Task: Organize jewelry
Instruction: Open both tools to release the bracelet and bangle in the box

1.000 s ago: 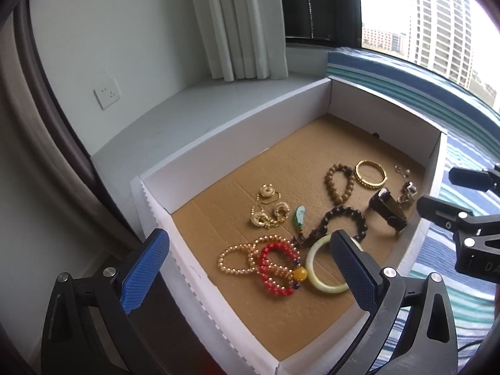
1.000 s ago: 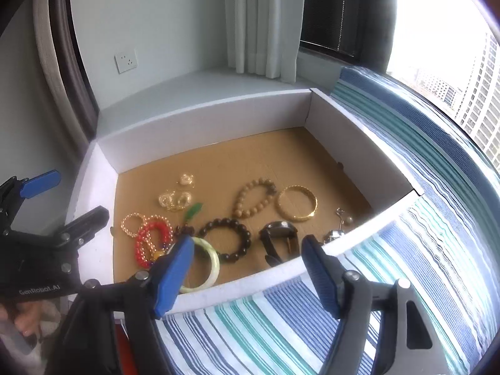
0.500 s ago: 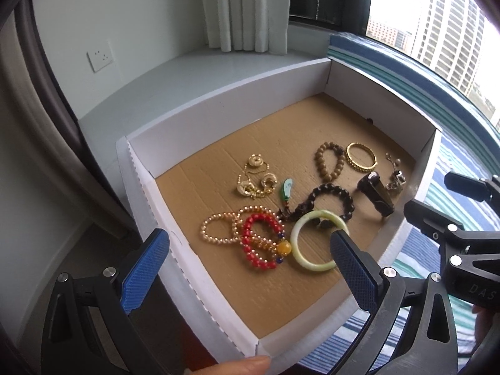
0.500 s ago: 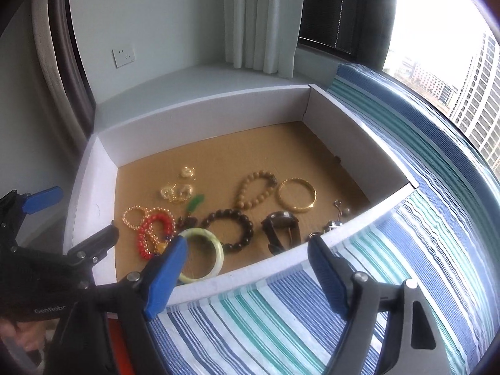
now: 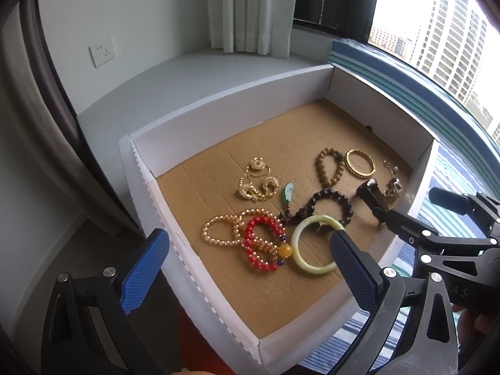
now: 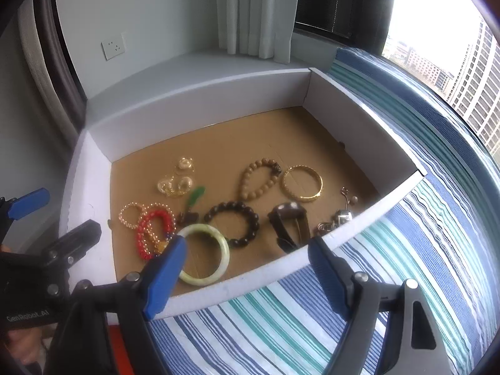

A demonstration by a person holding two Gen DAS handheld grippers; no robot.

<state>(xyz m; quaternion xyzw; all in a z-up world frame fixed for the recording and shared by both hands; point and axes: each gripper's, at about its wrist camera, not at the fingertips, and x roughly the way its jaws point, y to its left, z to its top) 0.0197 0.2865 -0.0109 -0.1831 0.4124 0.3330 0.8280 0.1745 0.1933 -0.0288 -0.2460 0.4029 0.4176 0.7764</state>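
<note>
A pale green jade bangle [image 6: 204, 253] lies flat on the brown cardboard floor of a shallow white box [image 6: 200, 100], right at the tip of the right gripper's [image 6: 247, 268] left blue pad [image 6: 162, 276] and partly hidden by it. Nothing sits between that gripper's fingers; its jaws have just been widening and now stand far apart, empty, over the box's near wall.

In the left wrist view the same bangle [image 5: 315, 243] lies just ahead of the left gripper's [image 5: 247, 268] right pad [image 5: 354, 273]. This gripper also gapes wide and holds nothing.

Beyond the bangle, away from both sets of jaws, rest a dark brown bead bracelet [image 6: 232, 223] touching it, a red bead bracelet [image 6: 153, 228] tangled with a pearly gold bead strand [image 6: 131, 215], a small green pendant [image 6: 195, 195], gold chain earrings [image 6: 176, 182], a tan wooden bead bracelet [image 6: 257, 178], a gold bangle [image 6: 302, 182], a dark folded clasp piece [image 6: 289, 223] and small silver pieces [image 6: 339, 217].

The box sits on a blue, teal and white striped cloth [image 6: 406, 250].
</note>
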